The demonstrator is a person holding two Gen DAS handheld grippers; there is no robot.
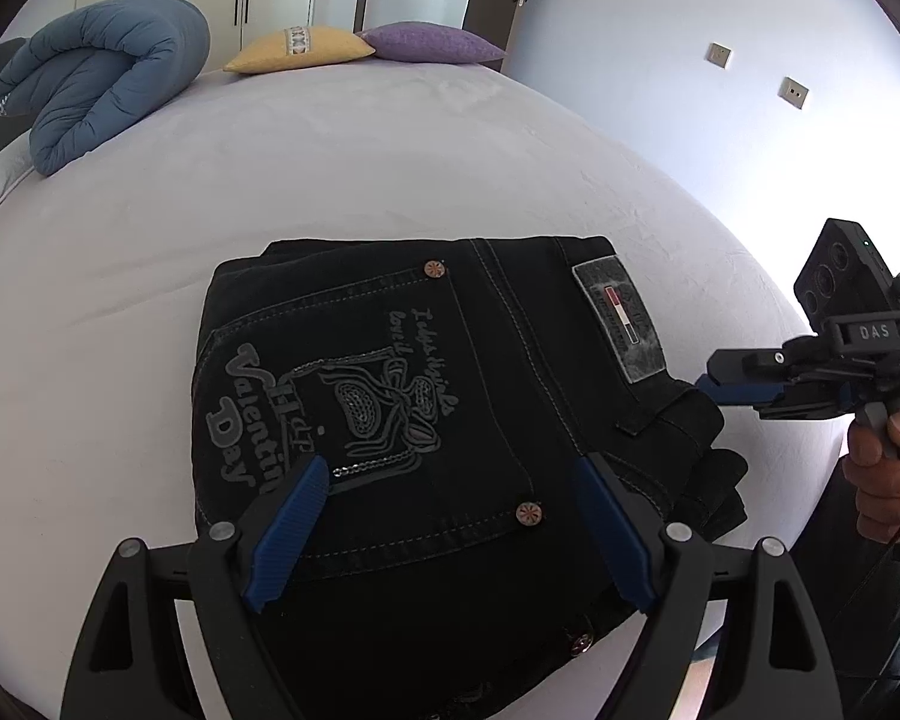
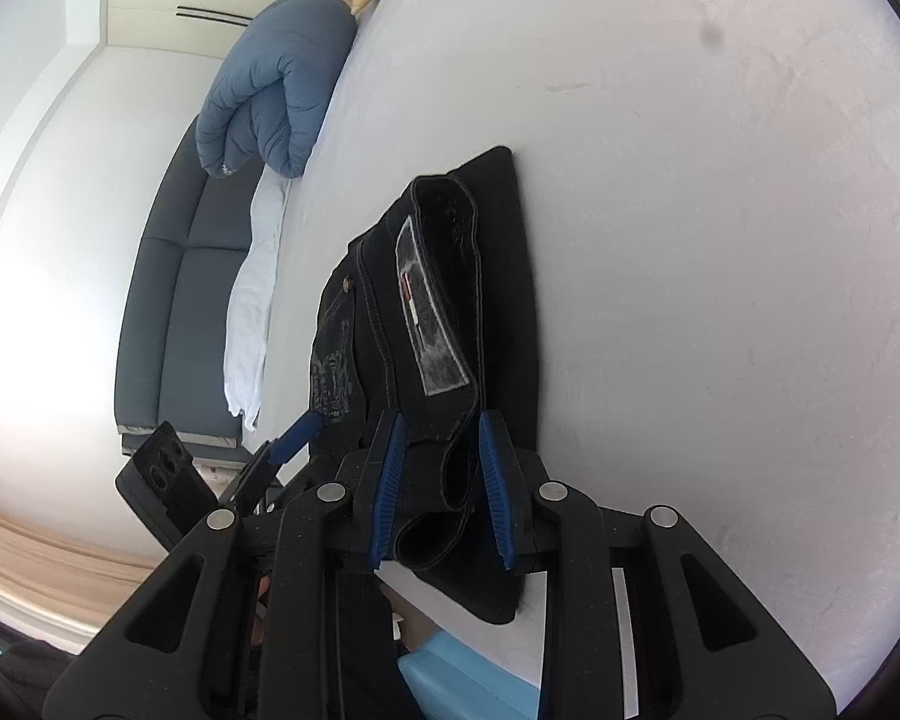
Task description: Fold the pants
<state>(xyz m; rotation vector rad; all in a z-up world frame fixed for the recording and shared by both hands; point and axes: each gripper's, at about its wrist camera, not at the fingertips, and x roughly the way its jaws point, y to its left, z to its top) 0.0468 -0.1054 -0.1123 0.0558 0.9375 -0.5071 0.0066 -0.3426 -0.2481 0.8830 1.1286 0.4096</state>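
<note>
The pants [image 1: 426,420] lie folded into a compact black bundle on the bed [image 1: 390,168], back pocket and waistband patch [image 1: 621,324] facing up. The left gripper [image 1: 450,498] hovers over the pocket side of the pants, its blue pads spread wide apart and holding nothing. The right gripper [image 2: 441,480] sits at the waistband end of the pants, its fingers partly open on either side of a fold of waistband fabric; I cannot tell whether the pads press the cloth. Well beyond the pants, at the far end of the bed, rest a rolled blue duvet [image 1: 102,78], a yellow pillow [image 1: 300,48] and a purple pillow [image 1: 432,42].
</note>
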